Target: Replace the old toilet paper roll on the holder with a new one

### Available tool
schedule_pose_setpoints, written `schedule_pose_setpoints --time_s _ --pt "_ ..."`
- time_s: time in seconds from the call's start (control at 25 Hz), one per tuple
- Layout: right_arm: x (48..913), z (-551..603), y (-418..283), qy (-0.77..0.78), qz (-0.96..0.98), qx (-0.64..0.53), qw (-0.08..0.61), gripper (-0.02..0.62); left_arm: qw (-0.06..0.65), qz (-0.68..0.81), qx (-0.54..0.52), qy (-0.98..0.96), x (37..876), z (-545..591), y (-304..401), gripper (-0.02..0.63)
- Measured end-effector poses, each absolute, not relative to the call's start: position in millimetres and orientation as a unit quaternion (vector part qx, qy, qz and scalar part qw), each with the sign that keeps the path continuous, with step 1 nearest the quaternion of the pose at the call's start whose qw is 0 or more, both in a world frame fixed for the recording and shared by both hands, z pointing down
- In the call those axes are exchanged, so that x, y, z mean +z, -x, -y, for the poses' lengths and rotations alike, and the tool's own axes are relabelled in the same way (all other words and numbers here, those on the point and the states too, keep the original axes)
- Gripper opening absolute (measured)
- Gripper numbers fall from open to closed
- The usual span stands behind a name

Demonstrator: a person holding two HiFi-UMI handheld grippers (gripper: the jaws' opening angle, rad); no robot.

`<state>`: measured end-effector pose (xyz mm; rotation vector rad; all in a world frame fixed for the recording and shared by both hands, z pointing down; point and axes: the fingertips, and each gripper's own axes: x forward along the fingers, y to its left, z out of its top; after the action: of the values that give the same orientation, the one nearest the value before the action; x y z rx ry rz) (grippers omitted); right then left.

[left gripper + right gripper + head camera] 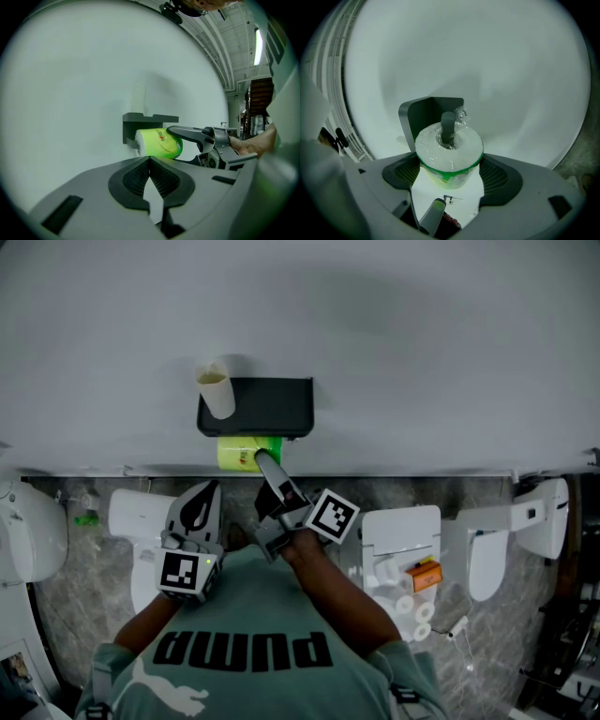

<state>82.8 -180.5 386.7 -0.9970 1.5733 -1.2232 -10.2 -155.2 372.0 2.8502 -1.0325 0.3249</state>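
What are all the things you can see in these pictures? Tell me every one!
holder: one, black, fixed on the wall
cardboard tube: one, pale, empty, on the holder's top at its left end
new roll: one, white in green wrapping, on the holder's peg
toilets: several, white, on the floor along the wall
orange object: one, on a toilet at the right
left hand-held gripper: one, grey, jaws together, empty, below the holder
right hand-held gripper: one, grey, jaws on the new roll
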Motion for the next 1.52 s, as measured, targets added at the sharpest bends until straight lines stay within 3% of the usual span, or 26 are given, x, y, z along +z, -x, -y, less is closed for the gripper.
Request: schedule_pose_setpoints --time_s 0.44,0.92,0.96,1.12,1.28,1.52 --pt "387 163 -83 0.400 -0.646 -0.491 0.426 0.397 0.052 0.332 0.102 -0.936 373 151 3 0.003" --pt "380 127 -87 0.528 -0.741 -0.355 0.215 0.387 0.051 0.319 0.113 -0.940 382 143 -11 0.003" --pt "378 124 -87 0.539 -0.750 -0.334 0.187 0.330 0.048 0.317 0.114 -0.940 383 142 -12 0.003" --pt "369 115 -89 0.585 -0.772 -0.236 0.070 0.241 0.044 0.316 0.121 -0.940 387 139 -16 0.003" --pt "366 111 -97 0.623 -0.767 -0.156 -0.007 0.084 0.045 0.321 0.123 -0.938 388 135 -20 0.003" --pt "365 105 -103 0.632 -0.765 -0.118 -0.038 0.006 0.043 0.333 0.132 -0.933 390 127 -25 0.003"
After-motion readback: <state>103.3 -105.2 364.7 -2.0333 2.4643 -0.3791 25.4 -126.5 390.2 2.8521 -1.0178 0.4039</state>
